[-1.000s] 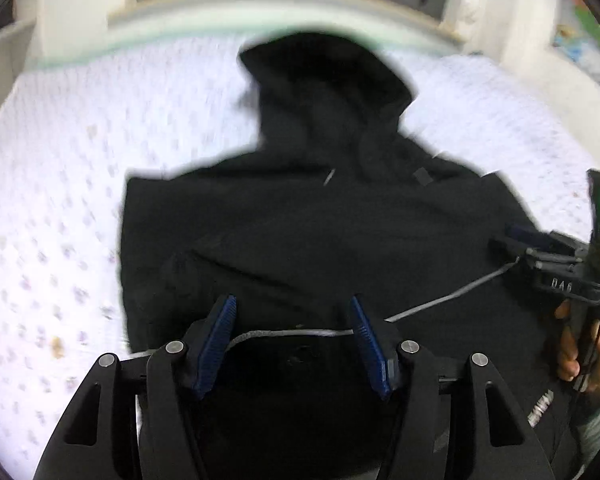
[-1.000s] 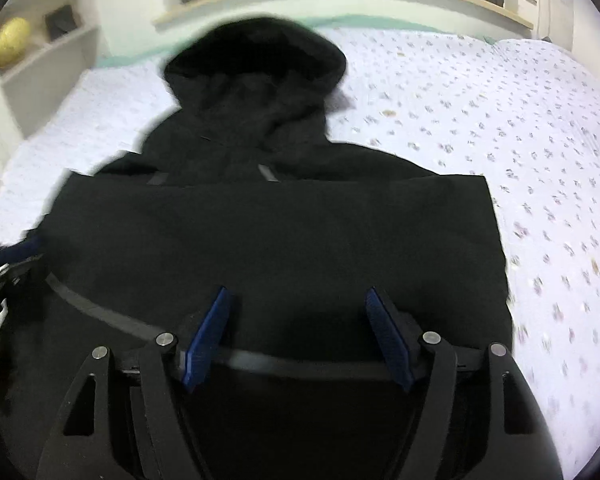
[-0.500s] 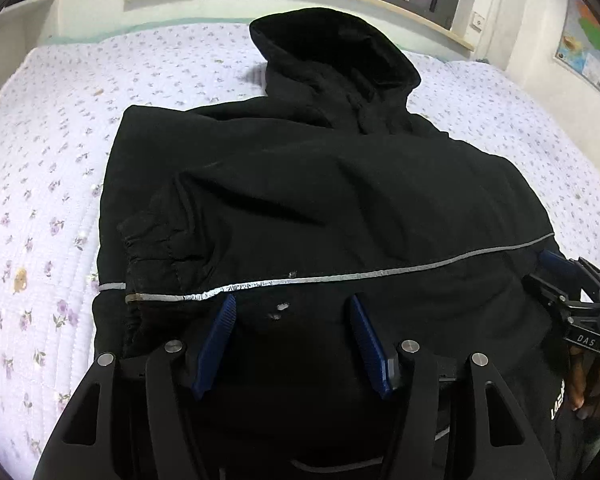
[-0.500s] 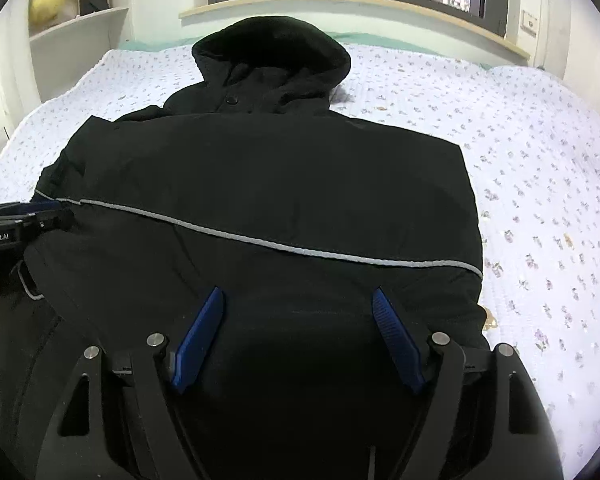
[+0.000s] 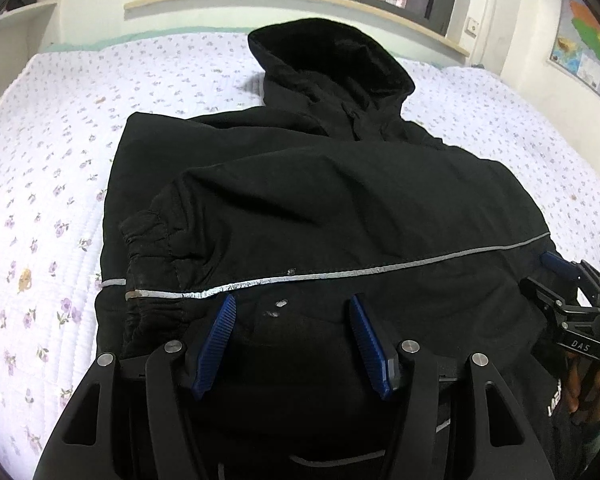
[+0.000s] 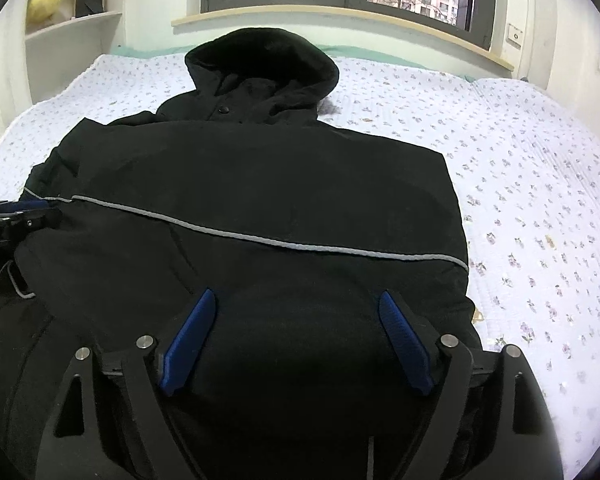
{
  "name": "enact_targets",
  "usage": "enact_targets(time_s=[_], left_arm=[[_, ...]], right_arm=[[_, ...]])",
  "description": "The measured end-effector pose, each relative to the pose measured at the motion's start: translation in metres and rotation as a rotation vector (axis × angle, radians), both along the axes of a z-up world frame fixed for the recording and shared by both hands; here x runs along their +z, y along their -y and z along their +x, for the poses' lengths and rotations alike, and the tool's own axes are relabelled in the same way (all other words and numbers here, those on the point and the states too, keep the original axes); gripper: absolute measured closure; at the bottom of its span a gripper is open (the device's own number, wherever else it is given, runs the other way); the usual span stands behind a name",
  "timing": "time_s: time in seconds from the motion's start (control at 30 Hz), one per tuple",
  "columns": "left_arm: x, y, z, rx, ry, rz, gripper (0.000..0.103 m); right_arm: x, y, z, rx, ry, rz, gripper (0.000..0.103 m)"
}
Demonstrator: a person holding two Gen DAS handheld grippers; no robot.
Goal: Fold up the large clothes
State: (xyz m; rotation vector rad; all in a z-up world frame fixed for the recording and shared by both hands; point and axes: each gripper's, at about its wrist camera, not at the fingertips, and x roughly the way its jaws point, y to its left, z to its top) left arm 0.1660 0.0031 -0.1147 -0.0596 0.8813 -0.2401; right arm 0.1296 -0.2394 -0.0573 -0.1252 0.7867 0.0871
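Right wrist: gripper [image 6: 296, 316] wider than before

The jacket's [image 5: 340, 208] near hem ran under both tongs and off the lower edges. A hand [image 5: 588, 396] at the left view's right edge was mostly cut off. Fabric hid the bed [image 6: 540, 200] beneath.

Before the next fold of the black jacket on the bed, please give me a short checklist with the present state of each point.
1. Jacket lies wholly on the bed: ok.
2. Hood out flat beyond the body: ok.
3. Sleeve cuff folded onto the body: ok.
4. Left gripper has a firm hold on cloth: cannot tell.
5. Right gripper free of cloth, jaws opening: cannot tell, cloth bulges between the pads.
6. Grippers apart from each other: ok.
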Motion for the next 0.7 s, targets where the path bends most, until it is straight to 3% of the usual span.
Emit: enact_targets(time_s=[0.17, 0.27, 0.37, 0.53, 0.63, 0.7], left_arm=[[0.046, -0.014, 0.013, -0.050, -0.138, -0.111, 0.042], [0.098, -0.022, 0.024, -0.063, -0.124, -0.118, 0.042], [0.156, -0.026, 0.052, -0.060, -0.054, -0.094, 0.041], [0.200, -0.027, 0.120, 0.036, -0.014, -0.114, 0.033], [0.204, -0.028, 0.171, 0.055, -0.016, -0.139, 0.031], [0.192, -0.026, 0.208, 0.084, -0.043, -0.106, 0.030]], right_arm=[[0.014, 0.001, 0.026, -0.032, -0.192, 0.023, 0.016], [0.050, 0.014, 0.049, -0.035, -0.295, 0.182, 0.020], [0.109, 0.036, 0.087, -0.091, -0.239, 0.269, 0.020], [0.182, 0.057, 0.166, -0.135, -0.133, 0.315, 0.023], [0.195, 0.054, 0.210, -0.126, -0.125, 0.295, 0.023], [0.184, 0.048, 0.249, -0.112, -0.166, 0.278, 0.023]])
